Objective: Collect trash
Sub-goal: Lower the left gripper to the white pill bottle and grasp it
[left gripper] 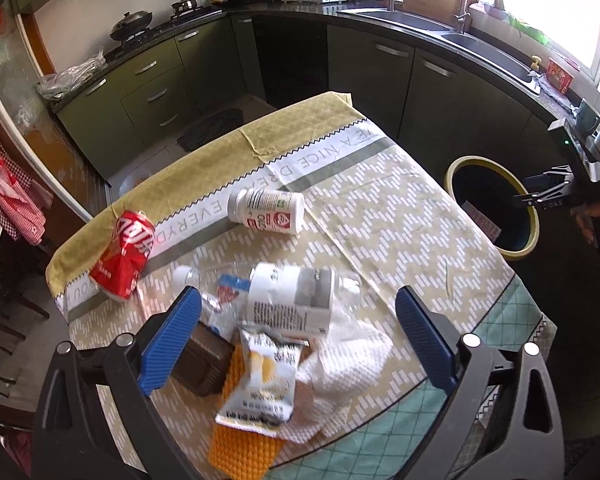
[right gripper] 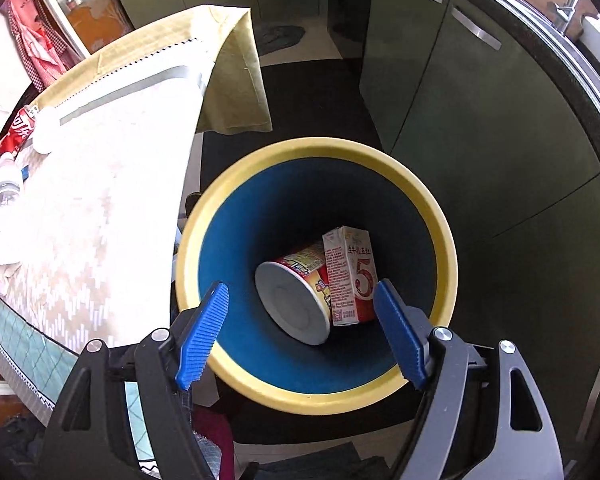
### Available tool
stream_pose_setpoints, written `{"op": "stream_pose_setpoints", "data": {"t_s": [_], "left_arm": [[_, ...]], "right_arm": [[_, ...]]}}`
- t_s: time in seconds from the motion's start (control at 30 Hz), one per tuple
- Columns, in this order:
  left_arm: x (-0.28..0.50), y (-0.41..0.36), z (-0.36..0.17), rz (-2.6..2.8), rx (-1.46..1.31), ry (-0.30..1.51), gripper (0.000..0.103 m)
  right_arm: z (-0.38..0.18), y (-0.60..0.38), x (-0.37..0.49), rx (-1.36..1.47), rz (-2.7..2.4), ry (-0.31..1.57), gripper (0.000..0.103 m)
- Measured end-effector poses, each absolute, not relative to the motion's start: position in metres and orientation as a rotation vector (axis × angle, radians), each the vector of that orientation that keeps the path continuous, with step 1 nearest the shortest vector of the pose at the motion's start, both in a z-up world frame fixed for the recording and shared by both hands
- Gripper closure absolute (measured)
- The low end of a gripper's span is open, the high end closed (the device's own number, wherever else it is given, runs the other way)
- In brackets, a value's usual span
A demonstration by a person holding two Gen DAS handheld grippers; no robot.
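Note:
My left gripper [left gripper: 298, 320] is open above a pile of trash on the table: a clear plastic bottle with a white label [left gripper: 290, 300], a snack wrapper [left gripper: 260, 384], a white paper towel [left gripper: 340, 368], a brown box [left gripper: 204, 364] and an orange mesh piece [left gripper: 244, 448]. A crushed red can [left gripper: 124, 256] and a white pill bottle [left gripper: 266, 210] lie farther back. My right gripper [right gripper: 300, 312] is open and empty over the yellow-rimmed blue bin [right gripper: 444, 248], which holds a noodle cup [right gripper: 296, 296] and a milk carton [right gripper: 350, 276]. The bin [left gripper: 460, 164] stands right of the table.
The table has a patterned cloth [left gripper: 400, 216] with its edge close to the bin. Green kitchen cabinets [left gripper: 380, 72] and a dark counter with a sink [left gripper: 480, 48] run behind and to the right. A dark mat [left gripper: 212, 128] lies on the floor.

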State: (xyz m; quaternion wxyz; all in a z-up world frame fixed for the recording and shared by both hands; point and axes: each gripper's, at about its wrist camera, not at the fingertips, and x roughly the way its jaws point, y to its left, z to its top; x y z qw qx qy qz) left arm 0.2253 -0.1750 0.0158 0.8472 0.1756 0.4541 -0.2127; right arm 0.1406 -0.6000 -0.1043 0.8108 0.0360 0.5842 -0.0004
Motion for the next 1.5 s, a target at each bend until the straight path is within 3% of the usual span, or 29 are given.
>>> {"op": "stream_pose_setpoints", "data": {"t_s": [0.33, 0.8, 0.87, 0.97, 1.5], "left_arm": [[0.34, -0.206, -0.036, -0.421, 0.433, 1.132, 0.007], [0.374, -0.227, -0.081, -0.443, 0.474, 1.231, 0.008], [0.376, -0.226, -0.084, -0.448, 0.454, 1.241, 0.013], [0.378, -0.227, -0.085, -0.461, 0.435, 1.25, 0.031], [0.359, -0.226, -0.065, -0.476, 0.453, 1.221, 0.035]], "right_arm": [[-0.097, -0.585, 0.132, 0.072, 0.033, 1.254, 0.026], [-0.116, -0.587, 0.134, 0.097, 0.05, 1.282, 0.026], [-0.119, -0.586, 0.135, 0.098, 0.054, 1.286, 0.026], [-0.123, -0.587, 0.135, 0.101, 0.054, 1.29, 0.026], [-0.13, -0.583, 0.127, 0.11, 0.073, 1.298, 0.026]]}}
